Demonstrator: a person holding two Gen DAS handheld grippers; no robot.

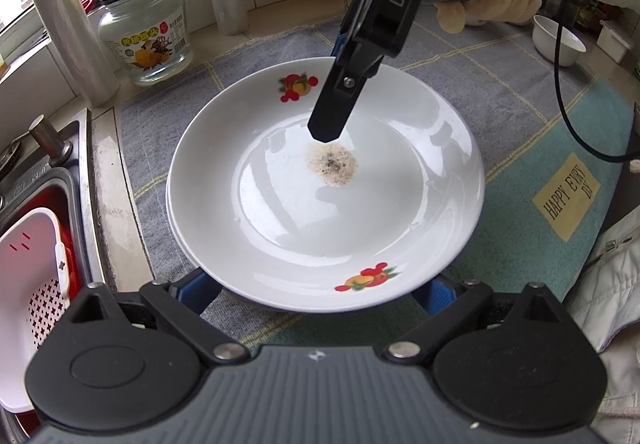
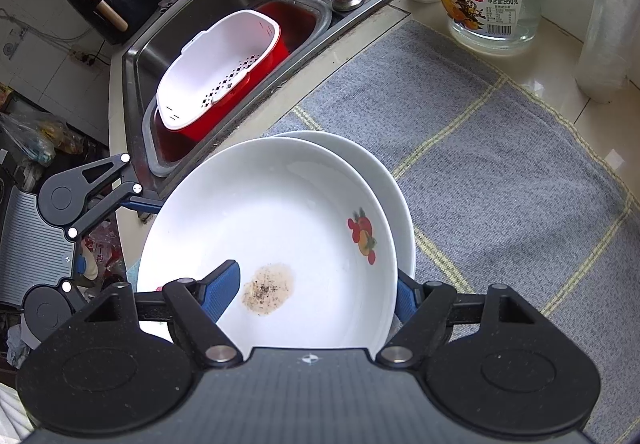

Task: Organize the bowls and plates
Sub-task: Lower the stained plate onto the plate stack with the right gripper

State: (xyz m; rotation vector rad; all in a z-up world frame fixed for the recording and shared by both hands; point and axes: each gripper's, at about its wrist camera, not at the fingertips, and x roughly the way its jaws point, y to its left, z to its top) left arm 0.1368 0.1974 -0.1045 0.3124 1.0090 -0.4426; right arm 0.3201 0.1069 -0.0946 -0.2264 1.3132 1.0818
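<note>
White plate (image 1: 280, 212) — red-orange fruit motifs

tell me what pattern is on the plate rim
White plate with red and orange fruit motifs with green leaves on the rim, clearest in the left wrist view.

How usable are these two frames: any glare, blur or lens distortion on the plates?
Left wrist view: sharp; window daylight lays soft glare across the plate, its stain still clear; fisheye bends the mat. Right wrist view: evenly lit and sharp, the top plate nearly blown out white; the sink curves at the edges.
</note>
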